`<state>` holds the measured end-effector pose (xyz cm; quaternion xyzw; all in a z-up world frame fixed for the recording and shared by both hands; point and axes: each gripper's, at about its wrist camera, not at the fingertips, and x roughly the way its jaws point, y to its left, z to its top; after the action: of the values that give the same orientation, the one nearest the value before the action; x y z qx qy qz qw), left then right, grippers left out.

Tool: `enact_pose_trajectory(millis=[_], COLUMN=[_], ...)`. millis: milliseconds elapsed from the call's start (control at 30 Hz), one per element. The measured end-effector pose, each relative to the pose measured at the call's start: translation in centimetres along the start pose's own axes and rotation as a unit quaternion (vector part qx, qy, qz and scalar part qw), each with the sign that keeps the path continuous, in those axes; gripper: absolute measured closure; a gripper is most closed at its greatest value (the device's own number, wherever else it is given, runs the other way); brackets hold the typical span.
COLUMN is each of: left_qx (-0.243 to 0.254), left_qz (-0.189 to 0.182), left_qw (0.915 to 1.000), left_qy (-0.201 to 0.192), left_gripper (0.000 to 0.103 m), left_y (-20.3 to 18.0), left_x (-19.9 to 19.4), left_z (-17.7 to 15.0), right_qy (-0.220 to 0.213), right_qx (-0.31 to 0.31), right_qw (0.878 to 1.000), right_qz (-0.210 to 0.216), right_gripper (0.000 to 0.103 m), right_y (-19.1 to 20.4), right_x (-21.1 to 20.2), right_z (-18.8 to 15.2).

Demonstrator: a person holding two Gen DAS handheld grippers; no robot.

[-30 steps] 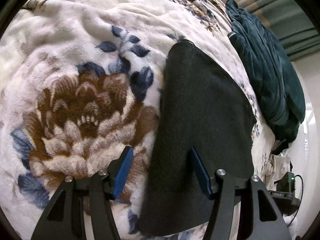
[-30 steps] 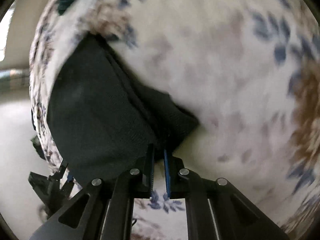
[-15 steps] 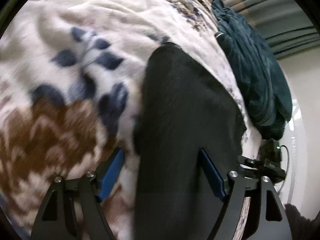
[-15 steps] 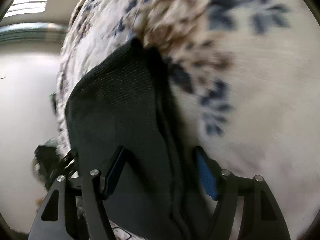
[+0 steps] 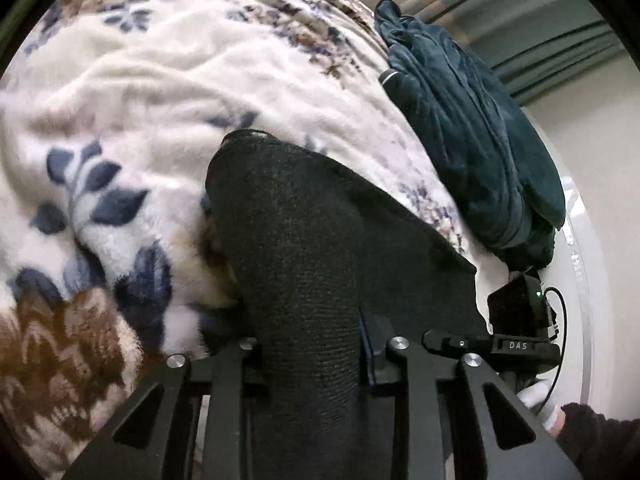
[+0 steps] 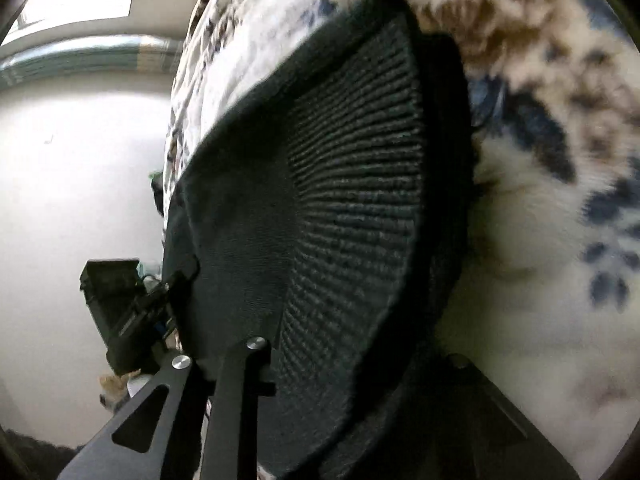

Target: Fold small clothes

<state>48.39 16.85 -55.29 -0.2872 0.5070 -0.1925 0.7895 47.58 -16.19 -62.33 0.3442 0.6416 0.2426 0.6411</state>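
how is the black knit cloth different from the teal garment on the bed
The black knit cloth is nearly black with a fine ribbed weave; the teal garment is deep blue-green and plush. The black cloth lies fairly flat and runs between the fingers of the left gripper; the teal garment sits bunched in folds by the bed's far edge, untouched. Both rest on the floral blanket.

A small dark knit garment [image 5: 320,248] lies on the bed, charcoal-black with a fine ribbed weave. It narrows to a rounded far end, and its wider near end rises off the bed. The right wrist view shows the same garment [image 6: 340,200] close up, layered double, a coarser ribbed panel over a smoother edge on the left.
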Motion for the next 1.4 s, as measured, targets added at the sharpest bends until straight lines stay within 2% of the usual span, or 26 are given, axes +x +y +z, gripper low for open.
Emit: enact_pose_trajectory(millis=[133,233,367,467,567,700,833,867,933,967,1033,1133,1200,1267,1333,1367,1400], left_qx=[0.009,0.028,0.049,0.069,0.079,0.074,0.063,0.058,0.05,0.046,0.052,0.073,0.088,0.103,0.119,0.126,0.129], left_qz=[-0.006,-0.006,-0.017,-0.018,-0.016,-0.008,0.024,0.036,0.053,0.055,0.056,0.11,0.138,0.177,0.224,0.243,0.255], left_qw=[0.9999,0.9996,0.9986,0.9974,0.9966,0.9972,0.9962,0.9953,0.9932,0.9931,0.9929,0.9876,0.9841,0.9771,0.9661,0.961,0.9574], left_qy=[-0.001,-0.005,-0.01,-0.013,-0.013,0.003,0.055,0.069,0.09,0.092,0.092,0.085,0.07,0.059,0.048,0.042,0.037], left_gripper=[0.081,0.081,0.081,0.081,0.081,0.081,0.079,0.075,0.065,0.06,0.06,0.046,0.039,0.029,0.02,0.013,0.009], left_y=[-1.7,-3.4,-5.0,-6.0,-6.2,-5.0,-2.5,-1.9,-0.8,-0.6,-0.8,-1.7,-2.3,-2.8,-4.0,-4.6,-5.0], left_x=[-1.1,-1.8,-1.8,-0.8,1.3,5.4,10.6,11.6,13.1,13.1,12.5,10.9,9.6,8.5,7.6,7.1,6.7], left_z=[1.4,3.7,8.1,11.6,15.9,19.9,21.7,21.9,22.2,22.2,22.0,20.8,20.0,19.1,17.3,16.5,15.8], right_qy=[-0.025,-0.038,-0.063,-0.084,-0.104,-0.12,-0.108,-0.102,-0.093,-0.095,-0.102,-0.109,-0.117,-0.12,-0.129,-0.134,-0.141], right_qx=[-0.009,-0.02,-0.025,-0.024,-0.022,-0.005,0.008,0.017,0.031,0.029,0.008,-0.039,-0.055,-0.059,-0.073,-0.079,-0.083], right_qw=[1.0,0.999,0.998,0.996,0.994,0.993,0.993,0.992,0.991,0.988,0.979,0.954,0.942,0.934,0.915,0.907,0.901], right_qz=[-0.001,-0.001,0.013,0.011,0.004,-0.01,-0.056,-0.067,-0.097,-0.119,-0.176,-0.277,-0.309,-0.332,-0.375,-0.391,-0.401], right_gripper=[0.084,0.084,0.084,0.084,0.084,0.084,0.084,0.083,0.074,0.064,0.056,0.045,0.041,0.039,0.024,0.007,0.0], right_y=[2.4,4.3,6.4,7.5,8.1,7.8,6.0,5.3,4.3,3.9,3.5,3.6,3.2,4.7,6.5,7.5,8.3], right_x=[-2.0,-3.0,-5.2,-6.1,-6.0,-4.8,-3.1,-2.9,-2.6,-3.1,-3.8,-4.6,-5.5,-5.4,-5.3,-5.1,-5.4], right_z=[-0.2,0.5,3.2,6.6,10.6,16.4,20.8,21.5,22.3,22.0,21.2,19.6,18.6,18.0,17.1,16.5,15.5])
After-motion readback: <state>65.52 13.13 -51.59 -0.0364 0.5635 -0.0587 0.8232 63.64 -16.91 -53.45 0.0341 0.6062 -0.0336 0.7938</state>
